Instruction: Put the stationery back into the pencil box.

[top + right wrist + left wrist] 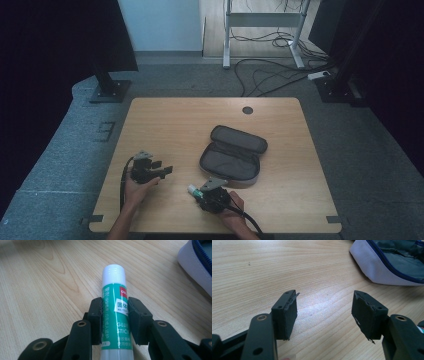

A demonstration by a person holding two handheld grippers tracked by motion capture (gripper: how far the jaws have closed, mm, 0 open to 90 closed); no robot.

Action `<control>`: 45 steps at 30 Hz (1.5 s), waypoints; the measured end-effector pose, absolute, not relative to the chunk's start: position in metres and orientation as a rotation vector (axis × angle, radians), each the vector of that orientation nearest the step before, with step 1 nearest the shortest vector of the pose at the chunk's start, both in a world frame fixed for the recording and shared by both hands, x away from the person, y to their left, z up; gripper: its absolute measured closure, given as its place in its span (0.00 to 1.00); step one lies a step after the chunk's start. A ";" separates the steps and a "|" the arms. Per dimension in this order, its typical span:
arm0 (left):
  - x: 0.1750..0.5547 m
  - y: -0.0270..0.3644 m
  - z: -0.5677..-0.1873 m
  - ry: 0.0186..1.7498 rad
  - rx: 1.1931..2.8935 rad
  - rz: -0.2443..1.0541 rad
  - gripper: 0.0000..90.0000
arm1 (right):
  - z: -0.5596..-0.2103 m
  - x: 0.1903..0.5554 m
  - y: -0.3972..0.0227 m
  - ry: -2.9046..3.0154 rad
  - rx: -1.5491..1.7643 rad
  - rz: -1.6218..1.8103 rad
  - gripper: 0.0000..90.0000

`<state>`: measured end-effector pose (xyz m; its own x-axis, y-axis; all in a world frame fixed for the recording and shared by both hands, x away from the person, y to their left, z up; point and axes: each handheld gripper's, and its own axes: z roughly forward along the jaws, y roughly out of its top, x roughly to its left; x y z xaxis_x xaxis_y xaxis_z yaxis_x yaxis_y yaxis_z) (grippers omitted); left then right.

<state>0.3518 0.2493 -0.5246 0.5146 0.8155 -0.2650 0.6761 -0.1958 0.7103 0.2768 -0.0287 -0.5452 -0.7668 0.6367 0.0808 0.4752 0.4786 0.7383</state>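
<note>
Glue stick held beside an open pencil case

High view: an unzipped pencil case (233,156) lies on the table (165,120), the right gripper (204,193) just before it. Left gripper view: the left gripper (324,312) fingers gape wide, empty. Right gripper view: fingers (96,315) clamp a green glue stick (116,307), white cap forward.

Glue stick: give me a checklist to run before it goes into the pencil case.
1. Right gripper shut on the glue stick: ok.
2. Grip sits on the green label, both sides touching: ok.
3. White cap on: ok.
4. Pencil case unzipped and lying open: ok.
5. Left gripper open with nothing between its jaws, free to steady the case: ok.
6. Case interior free of other items: cannot tell.
</note>
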 end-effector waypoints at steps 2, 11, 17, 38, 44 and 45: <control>0.352 0.250 -0.525 1.223 1.938 0.215 0.41 | -0.543 0.277 -0.031 2.514 0.965 1.172 0.72; 0.353 0.250 -0.526 1.226 1.944 0.209 0.41 | -0.533 0.278 -0.038 2.476 0.968 1.213 0.72; 0.354 0.250 -0.528 1.231 1.949 0.209 0.41 | -0.520 0.280 -0.047 2.433 0.982 1.269 0.72; 0.355 0.254 -0.528 1.244 1.944 0.210 0.41 | -0.497 0.294 -0.080 2.302 1.067 1.337 0.72; 0.355 0.254 -0.529 1.247 1.945 0.210 0.41 | -0.497 0.300 -0.087 2.278 1.088 1.332 0.72; 0.355 0.253 -0.529 1.246 1.947 0.209 0.41 | -0.497 0.300 -0.087 2.278 1.088 1.332 0.72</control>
